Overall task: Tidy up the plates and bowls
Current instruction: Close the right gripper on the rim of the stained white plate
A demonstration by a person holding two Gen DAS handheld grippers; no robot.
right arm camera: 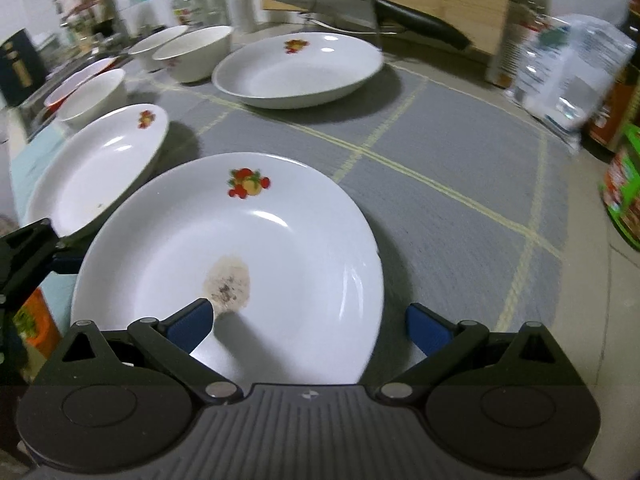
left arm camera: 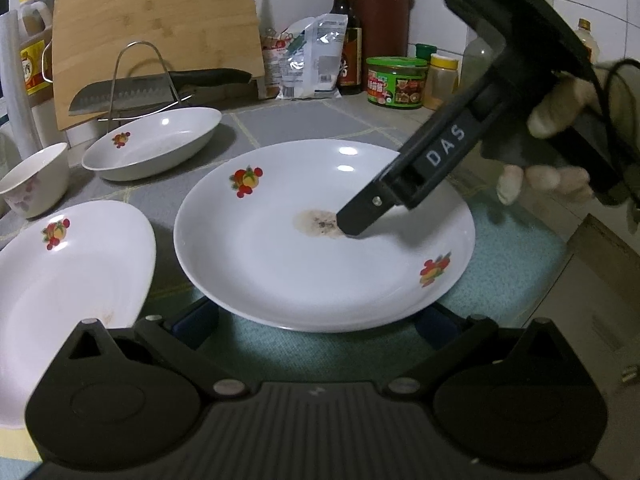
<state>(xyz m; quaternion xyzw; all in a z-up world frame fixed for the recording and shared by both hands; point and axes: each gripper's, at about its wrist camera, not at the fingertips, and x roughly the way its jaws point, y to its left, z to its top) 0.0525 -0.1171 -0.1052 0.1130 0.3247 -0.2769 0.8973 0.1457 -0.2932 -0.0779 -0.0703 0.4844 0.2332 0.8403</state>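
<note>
Straddling the stained plate [right arm camera: 248, 248] rim, right gripper [right arm camera: 310, 326] fingers (blue-padded) spread wide.

R tongs [right arm camera: 308, 326] spread wide, blue pads [right arm camera: 192, 322] well apart, body tilted down-left, gripped by a hand [left arm camera: 560, 148] at far R. L tongs [left arm camera: 316, 320] also wide open, held low and level, pads mostly hidden.

left wrist: low and close, faces the back wall across the stained plate [left arm camera: 304, 240] | right wrist: close above that plate's [right arm camera: 248, 248] right rim, faces left-back along the counter | shared: plate, far dish [left arm camera: 156, 140], knife [left arm camera: 160, 88]
</note>
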